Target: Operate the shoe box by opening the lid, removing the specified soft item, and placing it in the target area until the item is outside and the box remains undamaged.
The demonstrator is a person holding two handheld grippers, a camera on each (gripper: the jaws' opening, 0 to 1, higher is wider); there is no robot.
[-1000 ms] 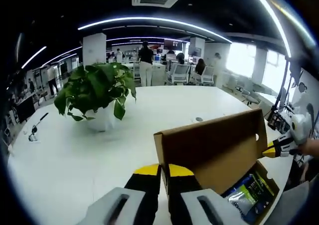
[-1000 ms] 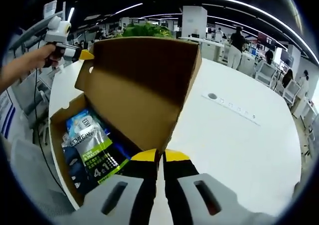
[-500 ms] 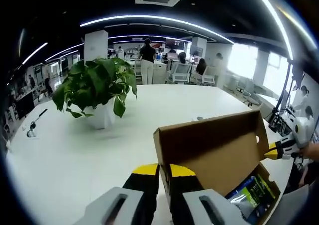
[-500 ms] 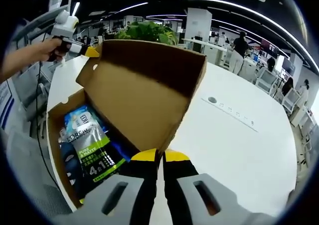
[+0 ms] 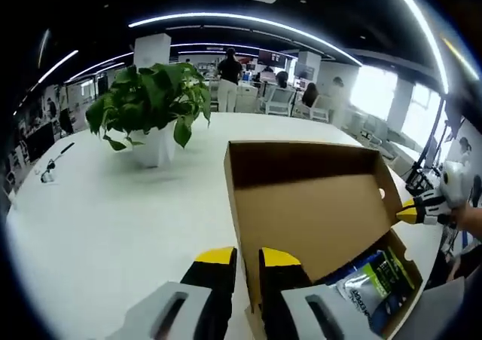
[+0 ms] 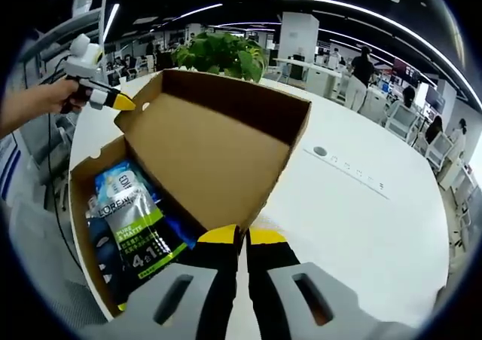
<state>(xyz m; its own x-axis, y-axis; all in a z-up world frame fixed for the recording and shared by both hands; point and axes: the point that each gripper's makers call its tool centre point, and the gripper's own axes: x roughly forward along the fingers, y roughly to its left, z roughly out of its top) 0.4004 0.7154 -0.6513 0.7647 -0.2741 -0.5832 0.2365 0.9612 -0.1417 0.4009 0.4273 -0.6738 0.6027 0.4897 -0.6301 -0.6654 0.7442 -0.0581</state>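
Observation:
The brown cardboard shoe box [image 6: 78, 193] stands open on the white table [image 6: 361, 219], its lid [image 6: 211, 151] swung up and leaning back. A soft blue, green and white printed pouch [image 6: 132, 227] lies inside, also seen as the pouch [image 5: 373, 280] below the lid [image 5: 316, 204]. My left gripper [image 5: 246, 261] has the lid's left corner edge between its jaws. My right gripper [image 6: 243, 236] is shut on the opposite lid corner. Each gripper shows in the other's view, the left gripper [image 6: 113, 99] held by a hand, the right gripper [image 5: 422, 212] at the far corner.
A potted green plant [image 5: 151, 106] in a white pot stands on the table [image 5: 98, 219] beyond the box. A small dark object [image 5: 53, 170] lies near the far left edge. A round port [image 6: 320, 151] is set in the tabletop. People and office chairs fill the background.
The lid has swung further back, showing more of its inner face and the pouch. My left jaws stand a little wider apart than before.

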